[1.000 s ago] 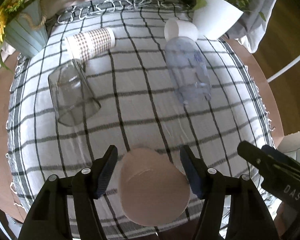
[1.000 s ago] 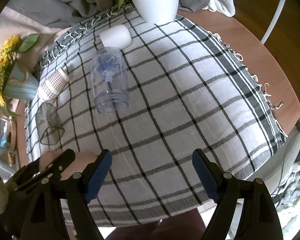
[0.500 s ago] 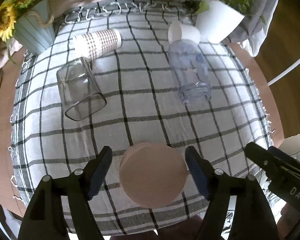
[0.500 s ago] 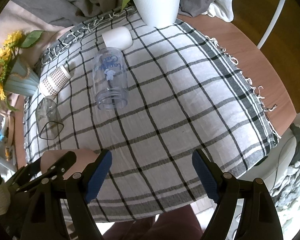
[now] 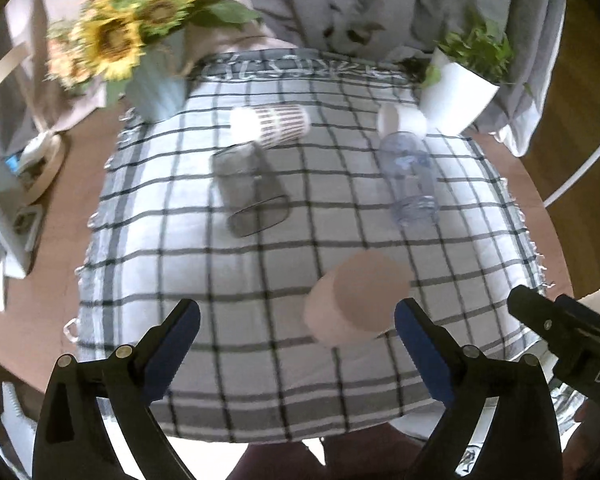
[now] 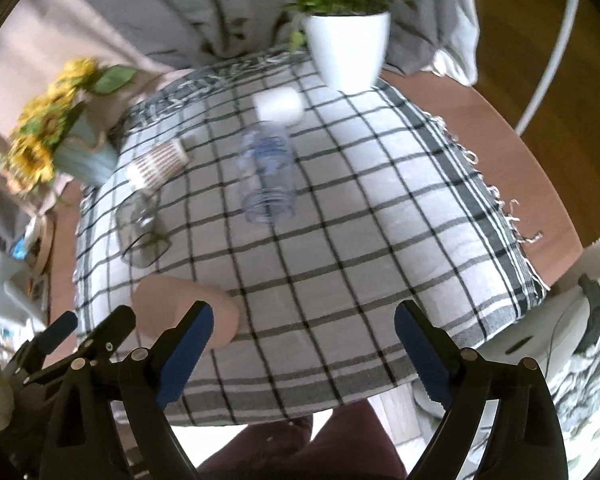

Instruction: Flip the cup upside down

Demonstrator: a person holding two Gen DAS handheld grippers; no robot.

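Released and left behind: the pink cup (image 5: pixel 354 294) stands upside down near the tablecloth's (image 5: pixel 340 396) front edge as the left gripper (image 5: pixel 298 344) backs away, jaws wide; the right gripper (image 6: pixel 300 344) hangs open, empty.

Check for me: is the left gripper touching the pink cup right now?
Apart. In the left wrist view the left gripper is open, and checked cloth shows between the pink cup and each blue pad.

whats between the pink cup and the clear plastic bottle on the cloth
Nothing but bare checked cloth between the pink cup and the clear bottle; the left wrist view shows this.
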